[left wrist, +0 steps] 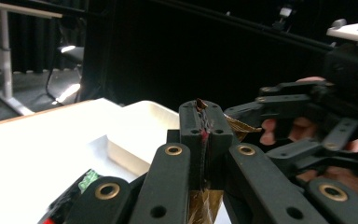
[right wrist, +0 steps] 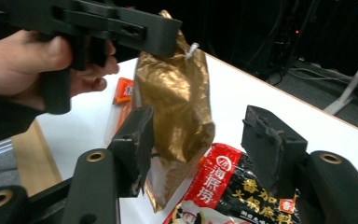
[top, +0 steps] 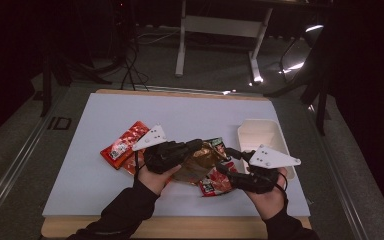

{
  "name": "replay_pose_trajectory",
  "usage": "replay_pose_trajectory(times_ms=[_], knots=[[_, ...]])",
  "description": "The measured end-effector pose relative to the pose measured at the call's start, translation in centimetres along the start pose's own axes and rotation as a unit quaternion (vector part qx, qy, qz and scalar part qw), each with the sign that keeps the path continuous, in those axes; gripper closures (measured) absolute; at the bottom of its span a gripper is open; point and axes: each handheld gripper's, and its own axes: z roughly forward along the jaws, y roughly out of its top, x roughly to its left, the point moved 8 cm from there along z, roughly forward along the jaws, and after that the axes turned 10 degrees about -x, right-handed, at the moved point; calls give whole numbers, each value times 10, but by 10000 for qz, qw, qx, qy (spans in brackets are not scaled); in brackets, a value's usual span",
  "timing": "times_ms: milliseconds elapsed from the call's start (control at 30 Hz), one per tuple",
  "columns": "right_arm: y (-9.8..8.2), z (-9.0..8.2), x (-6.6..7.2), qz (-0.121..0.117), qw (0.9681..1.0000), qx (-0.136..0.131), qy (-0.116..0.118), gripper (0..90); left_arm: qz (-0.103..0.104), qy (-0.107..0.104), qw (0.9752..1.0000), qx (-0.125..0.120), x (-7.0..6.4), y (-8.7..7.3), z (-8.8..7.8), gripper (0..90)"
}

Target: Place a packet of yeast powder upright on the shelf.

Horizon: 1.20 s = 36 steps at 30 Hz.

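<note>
A crumpled gold pouch hangs above the table's middle, and my left gripper is shut on its top edge. In the left gripper view the jaws pinch a sliver of gold foil. My right gripper comes in from the right with its jaws apart. In the right gripper view the gold pouch dangles between the pads of my right gripper. It is close against the left pad and well clear of the right pad. A red and black sauce packet lies flat underneath.
A white rectangular tray stands at the right of the white board. Red packets lie left of my left hand. The red and black packet rests near the front edge. Beyond the table are a desk frame and a chair.
</note>
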Motion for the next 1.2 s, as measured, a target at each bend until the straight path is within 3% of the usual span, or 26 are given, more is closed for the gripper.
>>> replay_pose_trajectory(times_ms=[67, 133, 233, 367, 467, 600, 733, 833, 967, 1067, 1100, 1133, 1200], knots=[[0, 1, -2, 62, 10000, -12, -1, 494, 83, -47, 10000, -1, -3, 1, 3, 895], [0, 3, -3, 57, 10000, 18, -20, 506, -23, -168, 9998, -44, -6, 5, 5, 896], [-1, 4, -5, 118, 9999, 10, 3, 541, 23, -218, 9997, -79, -10, 7, 9, 896], [0, 2, -8, 169, 9999, -15, 13, 705, 47, -236, 9997, -101, -13, 5, 12, 895], [1, 1, -8, 174, 9997, 107, 157, 824, -26, -256, 9996, -84, -12, 4, 13, 894], [2, 1, -6, 72, 9992, 220, 323, 863, 124, -195, 9997, -55, -11, 3, 12, 891], [5, 0, -3, 34, 9983, 316, 489, 882, 211, -306, 9993, -79, -11, 5, 10, 861], [8, -2, -4, 49, 9977, 335, 593, 888, 243, -413, 9988, -110, -12, 7, 7, 790], [12, -5, -7, -22, 9973, 389, 616, 890, 339, -420, 9985, 40, -14, 8, 3, 610], [14, -6, -9, -3, 9974, 379, 619, 890, 366, -323, 9988, 62, -13, 10, 0, 498], [15, -6, -9, 39, 9971, 372, 659, 890, 339, -244, 9991, 72, -11, 14, -6, 498], [17, -7, -10, -16, 9967, 368, 725, 889, 309, -216, 9993, 40, -10, 16, -8, 387], [18, -8, -10, -78, 9963, 399, 761, 889, 222, -184, 9996, 37, -8, 19, -14, 292]])
